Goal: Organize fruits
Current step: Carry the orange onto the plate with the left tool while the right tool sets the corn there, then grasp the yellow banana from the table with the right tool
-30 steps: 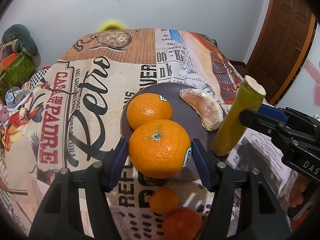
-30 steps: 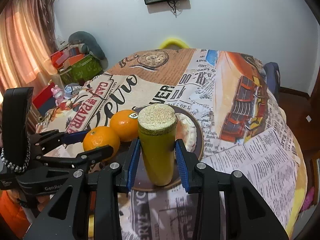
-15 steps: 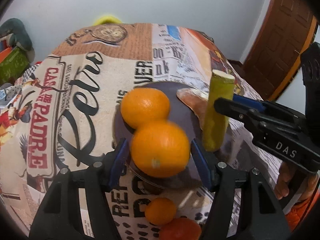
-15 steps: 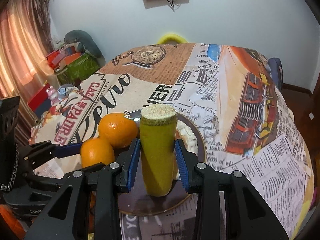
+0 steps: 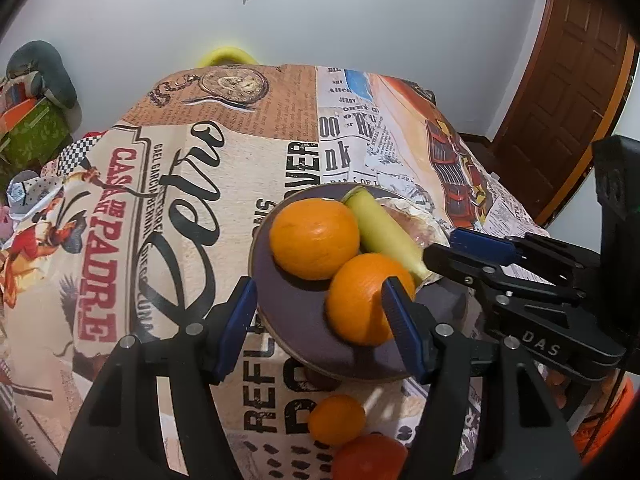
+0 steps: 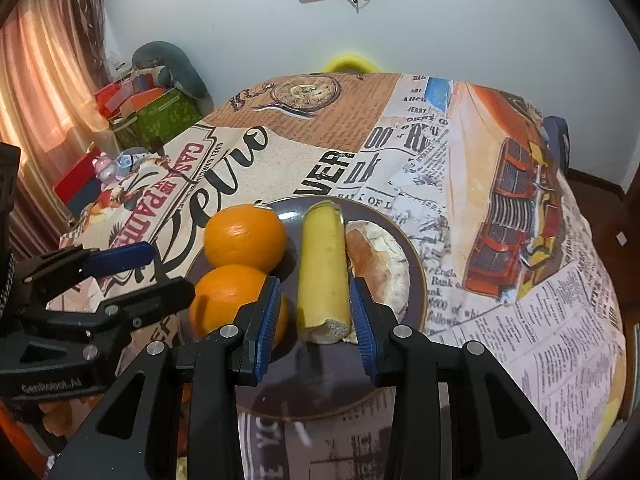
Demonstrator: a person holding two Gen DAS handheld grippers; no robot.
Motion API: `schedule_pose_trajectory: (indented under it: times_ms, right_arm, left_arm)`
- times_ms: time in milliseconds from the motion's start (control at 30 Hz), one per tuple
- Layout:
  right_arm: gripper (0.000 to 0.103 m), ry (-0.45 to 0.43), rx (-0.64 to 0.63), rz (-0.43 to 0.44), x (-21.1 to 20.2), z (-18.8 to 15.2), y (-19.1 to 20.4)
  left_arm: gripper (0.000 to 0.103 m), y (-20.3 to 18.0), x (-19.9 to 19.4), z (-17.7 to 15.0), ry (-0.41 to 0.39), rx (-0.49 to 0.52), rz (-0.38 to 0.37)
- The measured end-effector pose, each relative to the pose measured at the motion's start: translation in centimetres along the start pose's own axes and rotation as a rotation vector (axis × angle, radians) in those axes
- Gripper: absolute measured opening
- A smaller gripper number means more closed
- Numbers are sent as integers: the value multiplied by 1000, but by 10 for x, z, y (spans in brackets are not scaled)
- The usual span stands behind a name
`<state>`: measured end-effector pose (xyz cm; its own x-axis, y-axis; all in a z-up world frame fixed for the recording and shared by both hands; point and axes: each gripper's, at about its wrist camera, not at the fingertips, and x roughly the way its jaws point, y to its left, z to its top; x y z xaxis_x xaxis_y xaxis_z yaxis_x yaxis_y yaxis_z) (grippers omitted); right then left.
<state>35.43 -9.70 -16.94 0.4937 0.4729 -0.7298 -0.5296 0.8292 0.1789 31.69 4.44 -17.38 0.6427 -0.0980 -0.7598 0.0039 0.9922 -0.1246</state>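
Observation:
A dark plate (image 5: 288,320) on the printed tablecloth holds two oranges, a cut banana piece and a peeled citrus segment (image 6: 380,264). The near orange (image 5: 368,298) rests on the plate, partly behind the right finger of my left gripper (image 5: 320,286), whose pads stand open and clear of it. The far orange (image 5: 314,238) touches it. The banana piece (image 6: 324,268) lies flat, its cut end between the pads of my right gripper (image 6: 315,284), with a gap showing on its left side. Each gripper shows in the other's view: right gripper (image 5: 444,246), left gripper (image 6: 168,272).
A small mandarin (image 5: 336,418) and a red-orange fruit (image 5: 370,458) lie on the cloth in front of the plate. A yellow chair back (image 5: 228,56) stands past the far edge. Boxes and toys (image 6: 156,116) crowd the left; a wooden door (image 5: 568,80) is on the right.
The banana piece went from upright in the right gripper to lying flat on the plate. The orange left the left gripper's pads and now rests on the plate beside the other orange.

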Motion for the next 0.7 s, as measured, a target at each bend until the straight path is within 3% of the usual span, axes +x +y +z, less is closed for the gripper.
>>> schedule_pose_trajectory:
  times_ms: [233, 367, 700]
  right_arm:
    - [36, 1, -19, -18, -26, -10, 10]
    - [49, -14, -14, -25, -46, -21, 19]
    - [64, -18, -52, -29, -87, -55, 52]
  left_arm:
    - [64, 4, -30, -11, -12, 17, 28]
    - [64, 7, -52, -21, -27, 5, 32]
    - [65, 14, -94, -63, -7, -2, 36]
